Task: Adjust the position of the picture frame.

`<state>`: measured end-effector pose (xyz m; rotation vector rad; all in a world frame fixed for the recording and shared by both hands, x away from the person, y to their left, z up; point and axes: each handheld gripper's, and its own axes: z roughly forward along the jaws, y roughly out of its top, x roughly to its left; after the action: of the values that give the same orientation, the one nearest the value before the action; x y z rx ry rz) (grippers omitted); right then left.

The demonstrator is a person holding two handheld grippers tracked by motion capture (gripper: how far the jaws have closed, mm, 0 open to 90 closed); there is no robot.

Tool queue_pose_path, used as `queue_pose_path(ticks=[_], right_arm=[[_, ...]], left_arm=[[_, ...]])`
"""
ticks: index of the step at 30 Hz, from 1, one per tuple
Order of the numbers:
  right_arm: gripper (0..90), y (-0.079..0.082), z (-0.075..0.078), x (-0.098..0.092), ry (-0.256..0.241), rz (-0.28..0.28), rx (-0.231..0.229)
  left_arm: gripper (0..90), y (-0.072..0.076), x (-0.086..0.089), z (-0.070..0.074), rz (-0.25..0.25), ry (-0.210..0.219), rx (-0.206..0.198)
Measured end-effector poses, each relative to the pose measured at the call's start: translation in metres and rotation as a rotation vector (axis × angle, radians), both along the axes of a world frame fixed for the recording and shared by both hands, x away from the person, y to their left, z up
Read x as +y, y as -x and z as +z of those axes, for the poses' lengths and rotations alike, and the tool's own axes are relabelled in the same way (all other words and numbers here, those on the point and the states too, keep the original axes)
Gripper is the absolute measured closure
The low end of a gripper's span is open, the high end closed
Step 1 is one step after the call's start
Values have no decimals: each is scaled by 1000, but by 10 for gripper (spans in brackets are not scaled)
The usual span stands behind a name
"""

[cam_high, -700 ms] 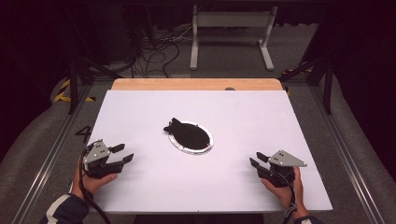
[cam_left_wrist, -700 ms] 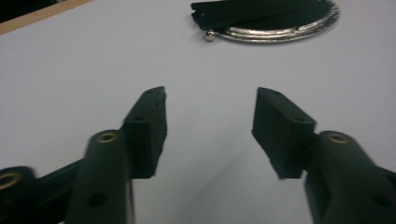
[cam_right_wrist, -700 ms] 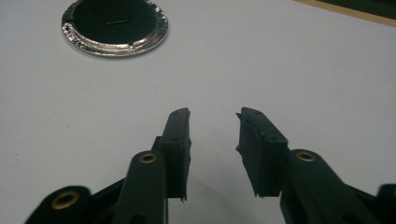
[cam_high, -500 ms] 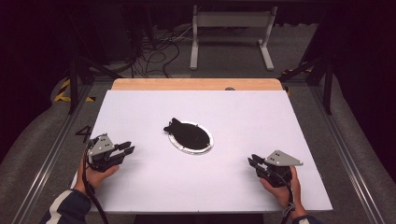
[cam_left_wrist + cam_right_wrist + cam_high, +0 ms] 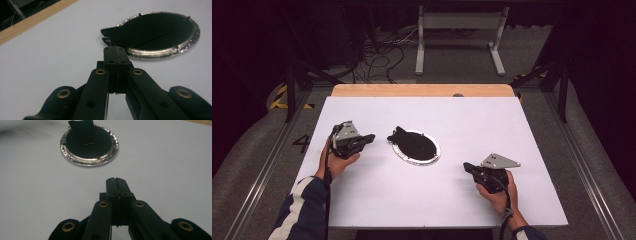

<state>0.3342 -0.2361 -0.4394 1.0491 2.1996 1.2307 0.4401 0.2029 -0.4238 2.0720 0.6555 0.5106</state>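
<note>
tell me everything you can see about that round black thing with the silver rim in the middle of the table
The round black thing is a flat oval disc with a crinkled, foil-like silver rim and a dull black middle. A flat black tab juts past its edge toward the left gripper. It lies flat near the middle of the white table. Neither gripper touches it: the left gripper's shut tips sit just short of the tab, and the right gripper is farther off.

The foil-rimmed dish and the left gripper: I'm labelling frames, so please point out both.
foil-rimmed dish (image 5: 404,156), high view, on its crinkled silver rim.
left gripper (image 5: 115,50), left gripper view, at the tips of its closed jaws.
</note>
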Motion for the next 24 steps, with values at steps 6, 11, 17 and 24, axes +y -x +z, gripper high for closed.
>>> queue_pose_path(ticks=[6,11,17,24], right_arm=[[900,-15,-3,24,5,30,20],[900,-22,-9,47,22,74,28],[900,-25,-14,68,41,113,33],[900,-26,-22,91,66,162,46]], left_arm=[[899,-26,-32,-1,-25,-36,42],[897,-46,-43,-11,29,-61,84],[890,-56,-51,-29,43,-107,135],[872,-62,-51,-38,63,-112,161]])
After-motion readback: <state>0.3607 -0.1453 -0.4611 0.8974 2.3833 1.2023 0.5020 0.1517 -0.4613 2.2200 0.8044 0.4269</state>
